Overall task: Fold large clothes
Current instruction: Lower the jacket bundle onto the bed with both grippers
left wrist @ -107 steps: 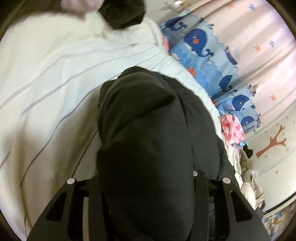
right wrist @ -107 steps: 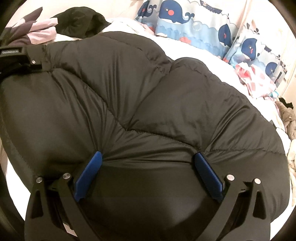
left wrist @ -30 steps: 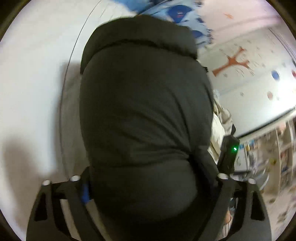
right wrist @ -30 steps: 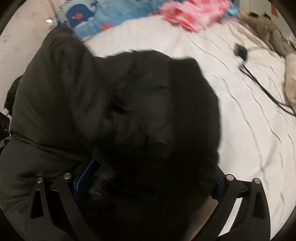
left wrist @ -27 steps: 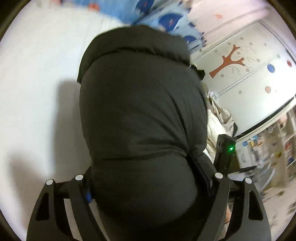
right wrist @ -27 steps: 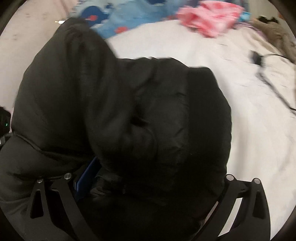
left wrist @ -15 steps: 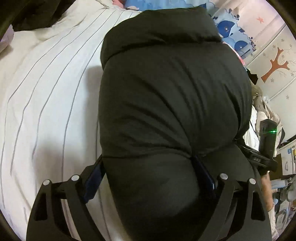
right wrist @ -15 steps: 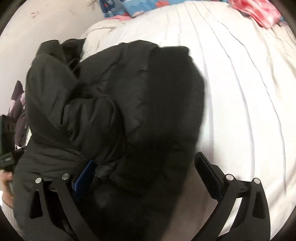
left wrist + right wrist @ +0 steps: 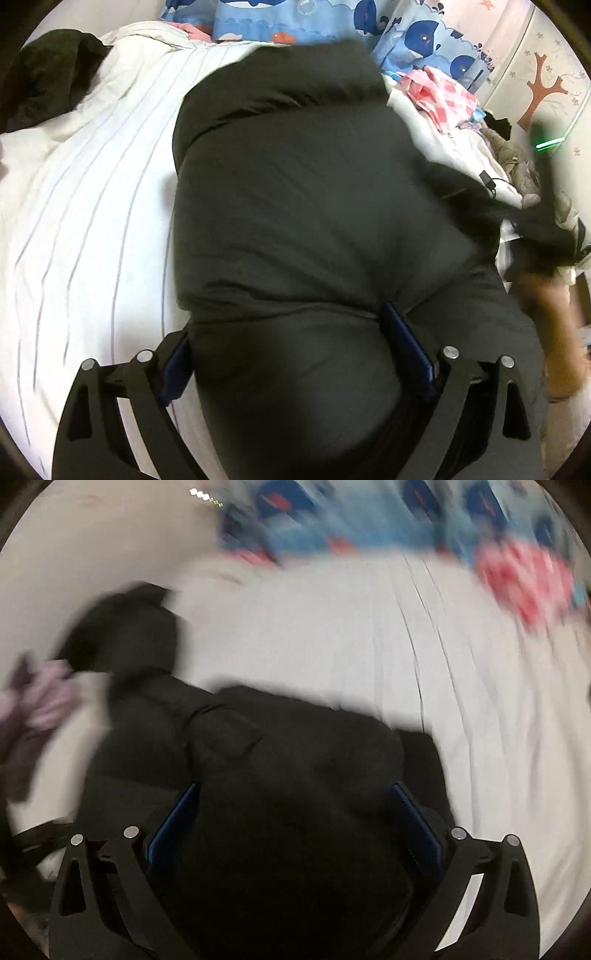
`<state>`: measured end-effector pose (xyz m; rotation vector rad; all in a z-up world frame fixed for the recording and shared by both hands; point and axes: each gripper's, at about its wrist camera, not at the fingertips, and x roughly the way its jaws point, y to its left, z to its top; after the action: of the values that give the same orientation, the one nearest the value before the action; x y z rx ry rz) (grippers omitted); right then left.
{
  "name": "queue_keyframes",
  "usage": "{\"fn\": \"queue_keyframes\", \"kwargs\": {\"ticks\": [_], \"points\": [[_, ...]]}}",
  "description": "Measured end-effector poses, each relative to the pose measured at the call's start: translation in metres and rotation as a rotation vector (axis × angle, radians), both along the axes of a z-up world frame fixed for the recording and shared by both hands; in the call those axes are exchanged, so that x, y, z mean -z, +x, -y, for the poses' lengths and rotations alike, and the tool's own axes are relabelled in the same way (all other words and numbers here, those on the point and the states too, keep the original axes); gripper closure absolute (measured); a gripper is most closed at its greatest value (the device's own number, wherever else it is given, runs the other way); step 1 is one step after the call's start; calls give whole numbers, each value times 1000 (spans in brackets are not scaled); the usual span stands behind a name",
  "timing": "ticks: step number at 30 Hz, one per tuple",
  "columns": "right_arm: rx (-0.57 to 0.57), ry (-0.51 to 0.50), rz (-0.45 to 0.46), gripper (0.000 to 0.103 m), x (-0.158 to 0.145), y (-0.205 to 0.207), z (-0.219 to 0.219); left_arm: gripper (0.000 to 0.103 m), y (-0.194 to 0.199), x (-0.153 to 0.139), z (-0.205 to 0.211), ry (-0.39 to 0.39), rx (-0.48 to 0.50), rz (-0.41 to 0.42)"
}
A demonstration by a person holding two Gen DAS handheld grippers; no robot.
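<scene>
Black puffer jacket (image 9: 306, 206) bunched on the white striped bed (image 9: 85, 206), filling the centre of the left wrist view. Left hand-held gripper (image 9: 291, 350) spread wide, jaws just been opening, padded bulk between them, blue pads against it both sides. Right hand-held gripper (image 9: 291, 823) also wide, jacket wedged between its pads; blurred. Whale-print pillows (image 9: 417, 33) at 12 o'clock, pink cloth (image 9: 439, 96) at 2, dark garment (image 9: 48, 70) at 10.

Left gripper (image 9: 295, 354), right gripper (image 9: 295, 830): black slotted frames, silver screws, blue finger pads (image 9: 408, 343)
</scene>
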<state>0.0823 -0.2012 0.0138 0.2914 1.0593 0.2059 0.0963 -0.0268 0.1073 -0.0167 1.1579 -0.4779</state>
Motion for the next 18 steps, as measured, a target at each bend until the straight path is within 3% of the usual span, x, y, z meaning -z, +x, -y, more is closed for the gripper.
{"fn": "queue_keyframes", "kwargs": {"ticks": [1,4,7,9,12,14,16,18], "points": [[36,85,-34,7,22,6,9,13,1,1,1,2,2,-2],[28,47,-63,7,23,11,13,10,9,6,12,53,24,-20],[15,55,-40,7,-3,-9,19,10,11,-3,3,49,20,-32],[-21,48,50,7,-35,-44,22,13,2,-25,0,70,-3,32],[-106,-8,114,7,-58,-95,19,13,-26,-64,-10,-21,-1,115],[-177,-108,48,7,-36,-119,2,13,-50,-78,-14,-67,19,142],[-193,-122,-23,7,-3,-126,-9,13,-66,-62,-1,-49,52,115],[-177,-97,-77,7,20,-128,-9,11,-84,-32,8,82,92,136]]}}
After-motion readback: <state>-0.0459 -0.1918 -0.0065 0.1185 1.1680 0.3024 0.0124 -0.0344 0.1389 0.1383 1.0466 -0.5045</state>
